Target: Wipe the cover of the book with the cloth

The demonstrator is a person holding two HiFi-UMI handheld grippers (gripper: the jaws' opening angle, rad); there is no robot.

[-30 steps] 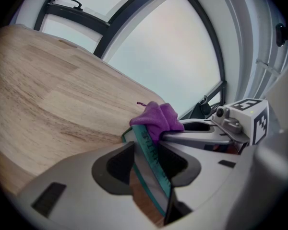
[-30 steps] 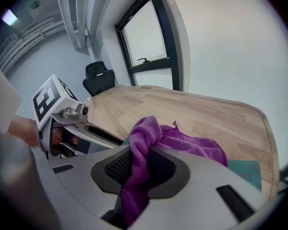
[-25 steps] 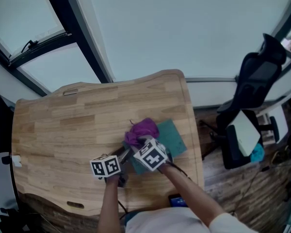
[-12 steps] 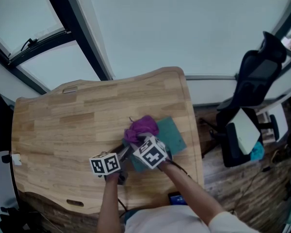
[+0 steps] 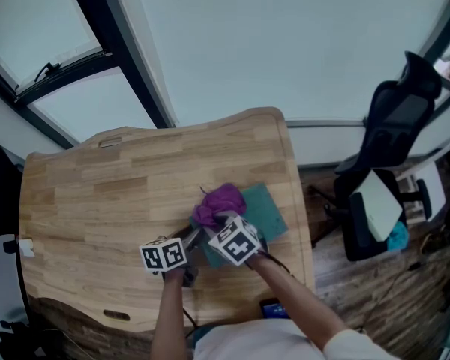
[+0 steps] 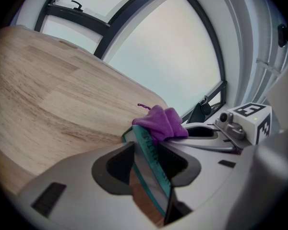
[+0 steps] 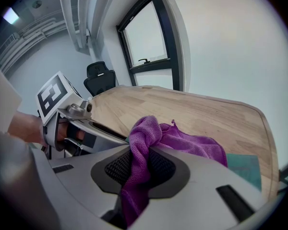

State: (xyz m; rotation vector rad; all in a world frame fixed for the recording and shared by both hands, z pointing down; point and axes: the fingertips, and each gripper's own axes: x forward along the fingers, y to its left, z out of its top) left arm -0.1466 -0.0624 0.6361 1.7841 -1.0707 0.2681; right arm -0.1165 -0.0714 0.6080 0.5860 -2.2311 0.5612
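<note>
at the desk's (image 5: 112,193) near right edge my forearms angle inward; left gripper (image 6: 148,169) clamps the teal book's (image 5: 270,210) edge, right gripper (image 7: 138,170) pinches the bunched purple cloth (image 5: 221,201) lying on its cover.

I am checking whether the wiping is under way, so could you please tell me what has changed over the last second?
Nothing has visibly changed. The left claw stays shut on the edge of the teal book, the right claw stays shut on the purple cloth resting on the book, and both remain where they were over the wooden table.
</note>
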